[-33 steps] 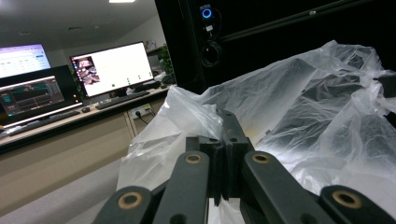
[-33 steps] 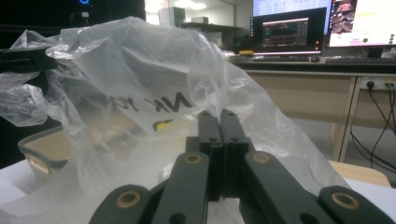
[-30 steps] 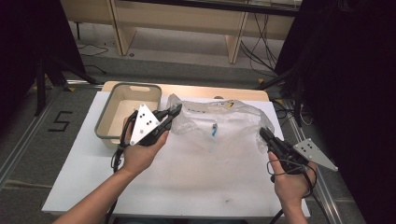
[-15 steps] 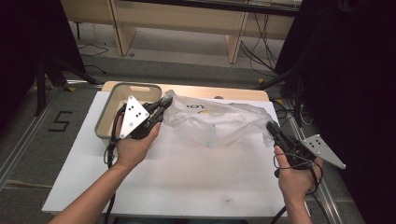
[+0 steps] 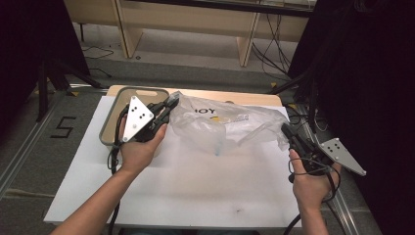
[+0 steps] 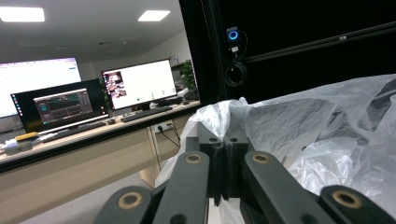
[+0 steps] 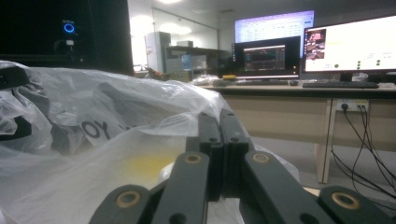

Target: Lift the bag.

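While both hands sit near the bottom of the high view, the right gripper point(image 5: 286, 129) is at the near right edge of the white table point(image 5: 186, 191), with its grey three-cornered plate jutting right past the table's side. Its jaws are closed on the right end of the clear plastic bag point(image 5: 220, 125). Farther in and to the left, the left gripper point(image 5: 171, 104) is clamped on the bag's left end, so the bag hangs stretched between the two, lifted off the table across its far half. Just behind the left hand point(image 5: 139, 149) is a grey bin point(image 5: 110, 115), and beyond the table stand pale wooden desk legs and loose cables on the floor.

From the left gripper view, the black jaws meet flush with a bunched fold of bag point(image 6: 219, 114) pinched between their tips, a detail too small to read from above; the film billows away to the right. Farther off, that view picks up monitors on a long desk.

From the right gripper view, the jaws are likewise pressed together on the bag point(image 7: 140, 121); dark printed letters and a yellowish patch show through the film to their left. Monitors glow in the distance.
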A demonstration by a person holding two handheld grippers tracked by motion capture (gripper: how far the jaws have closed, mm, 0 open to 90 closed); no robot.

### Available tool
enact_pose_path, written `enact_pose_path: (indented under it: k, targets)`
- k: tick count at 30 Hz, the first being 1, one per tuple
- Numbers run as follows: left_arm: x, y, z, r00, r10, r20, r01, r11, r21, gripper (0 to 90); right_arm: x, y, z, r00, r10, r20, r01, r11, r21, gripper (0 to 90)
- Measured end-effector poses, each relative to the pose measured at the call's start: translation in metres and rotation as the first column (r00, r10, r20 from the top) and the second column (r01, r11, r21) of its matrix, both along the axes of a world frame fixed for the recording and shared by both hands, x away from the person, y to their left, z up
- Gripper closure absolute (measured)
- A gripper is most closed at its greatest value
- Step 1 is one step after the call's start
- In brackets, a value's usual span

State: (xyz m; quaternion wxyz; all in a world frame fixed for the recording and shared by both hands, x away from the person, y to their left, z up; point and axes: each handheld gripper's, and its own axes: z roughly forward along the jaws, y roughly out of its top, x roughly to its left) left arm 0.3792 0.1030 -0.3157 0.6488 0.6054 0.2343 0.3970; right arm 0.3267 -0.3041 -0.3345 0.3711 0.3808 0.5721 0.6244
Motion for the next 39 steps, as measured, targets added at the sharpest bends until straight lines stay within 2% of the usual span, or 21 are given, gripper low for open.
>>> enact_pose_path:
  k: [8,21,27,36,39]
  targets:
    - [0.003,0.001,0.001,1.0000,0.008,-0.002,-0.008,0.9999,-0.012,89.1,0.003,0.000,0.002,1.0000,-0.007,0.004,0.007,1.000,0.001,90.0]
    - [0.009,0.003,0.016,0.9996,0.023,0.017,-0.023,0.9995,-0.024,89.1,0.007,0.005,0.015,0.9998,-0.012,0.014,0.011,1.000,0.011,90.0]
    - [0.007,0.003,0.020,0.9995,0.023,0.022,-0.022,0.9992,-0.033,89.1,0.007,0.006,0.017,0.9999,-0.007,0.009,0.007,1.000,0.016,90.0]
    - [0.002,0.002,0.031,0.9990,0.020,0.040,-0.018,0.9989,-0.043,89.1,0.001,0.005,0.030,0.9992,-0.006,0.039,0.005,1.000,0.030,90.0]
    - [0.003,0.002,0.033,0.9991,0.023,0.036,-0.021,0.9990,-0.040,89.1,0.002,0.006,0.033,0.9993,-0.008,0.036,0.007,0.999,0.031,90.0]
